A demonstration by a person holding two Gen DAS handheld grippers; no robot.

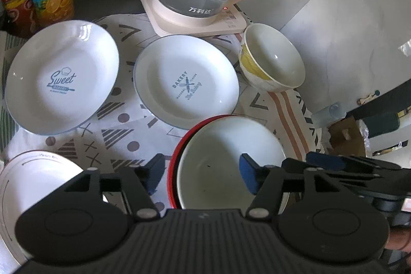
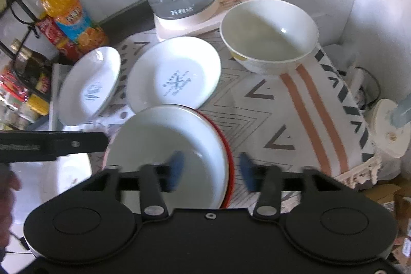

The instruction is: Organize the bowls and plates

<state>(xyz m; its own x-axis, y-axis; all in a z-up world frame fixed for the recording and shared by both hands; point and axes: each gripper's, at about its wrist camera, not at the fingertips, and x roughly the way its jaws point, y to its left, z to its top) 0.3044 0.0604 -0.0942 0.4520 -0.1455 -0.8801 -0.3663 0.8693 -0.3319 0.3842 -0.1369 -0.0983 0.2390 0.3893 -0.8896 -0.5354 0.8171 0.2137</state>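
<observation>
Left tongs [image 1: 201,175]: jaws apart, the 2 blue pads [image 1: 154,175] not pressing on anything, pointing steeply down. Black linkage arms and ribbed body fill the bottom of the left wrist view. A bit of the person's hand [image 1: 399,239] shows at the lower right edge, behind the body of the right tongs.

Right tongs [image 2: 210,171]: jaws apart, both blue pads [image 2: 177,170] blurred, nothing clamped between them, also pointing steeply down. In the right wrist view the left tongs' black finger reaches in from the left edge, and part of a hand [image 2: 9,197] shows at the lower left edge, blurred.
</observation>
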